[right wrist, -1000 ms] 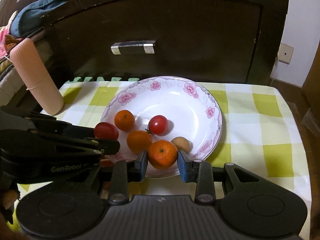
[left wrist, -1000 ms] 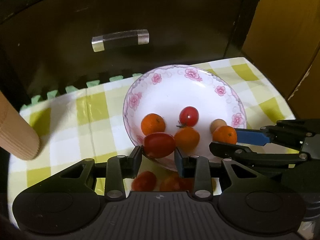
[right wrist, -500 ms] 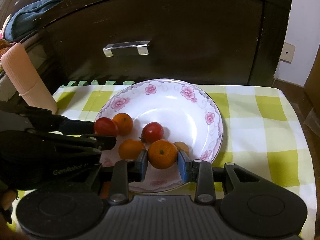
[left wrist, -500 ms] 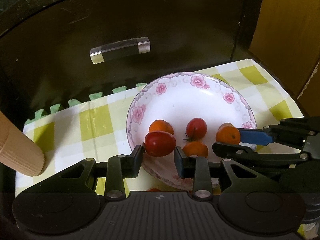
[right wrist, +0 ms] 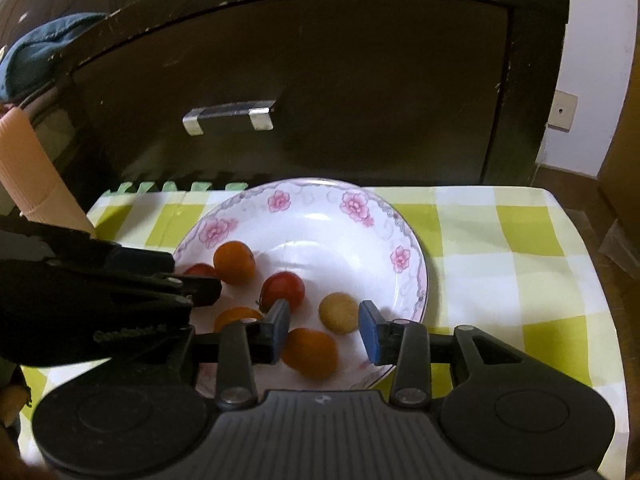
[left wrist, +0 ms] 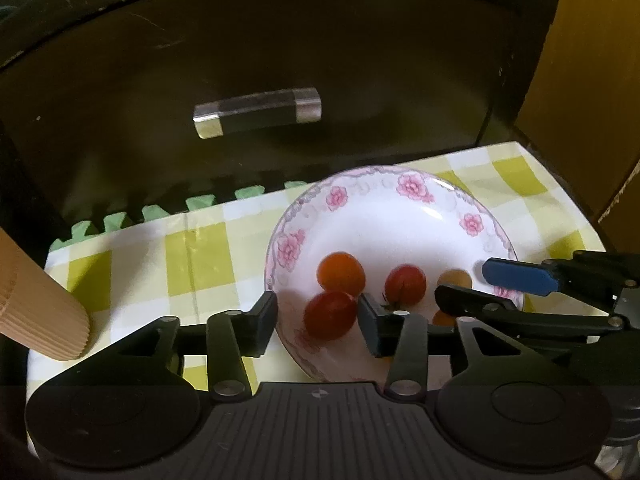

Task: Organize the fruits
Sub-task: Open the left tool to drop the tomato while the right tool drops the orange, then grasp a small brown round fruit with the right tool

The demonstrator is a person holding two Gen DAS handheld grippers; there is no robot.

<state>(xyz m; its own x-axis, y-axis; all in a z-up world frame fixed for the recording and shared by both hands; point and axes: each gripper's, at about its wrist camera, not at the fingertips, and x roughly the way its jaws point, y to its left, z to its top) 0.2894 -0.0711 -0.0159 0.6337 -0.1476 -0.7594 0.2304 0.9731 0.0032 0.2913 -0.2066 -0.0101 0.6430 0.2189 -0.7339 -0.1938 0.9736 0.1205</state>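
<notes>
A white plate with pink flowers [left wrist: 404,216] [right wrist: 312,216] holds several small fruits. My left gripper [left wrist: 316,322] hangs over its near left rim with jaws opening. A red tomato [left wrist: 330,315] lies in the plate between the pads, with a gap on its left side. My right gripper [right wrist: 324,330] is over the near rim, jaws opening too. A blurred orange [right wrist: 310,352] sits between its pads, clear of the right one. Another orange [right wrist: 234,262], a stemmed tomato [right wrist: 283,290] and a tan fruit [right wrist: 339,312] rest farther in.
The plate stands on a yellow-checked cloth [right wrist: 500,248] in front of a dark cabinet with a metal handle [left wrist: 258,116]. A ribbed peach cylinder [left wrist: 36,304] lies at the left. The cloth's right side ends at the table edge [right wrist: 588,264].
Both grippers held their fruit, a red tomato on the left and an orange on the right. Now both pairs of jaws have spread and the fruits rest loose in the plate.
</notes>
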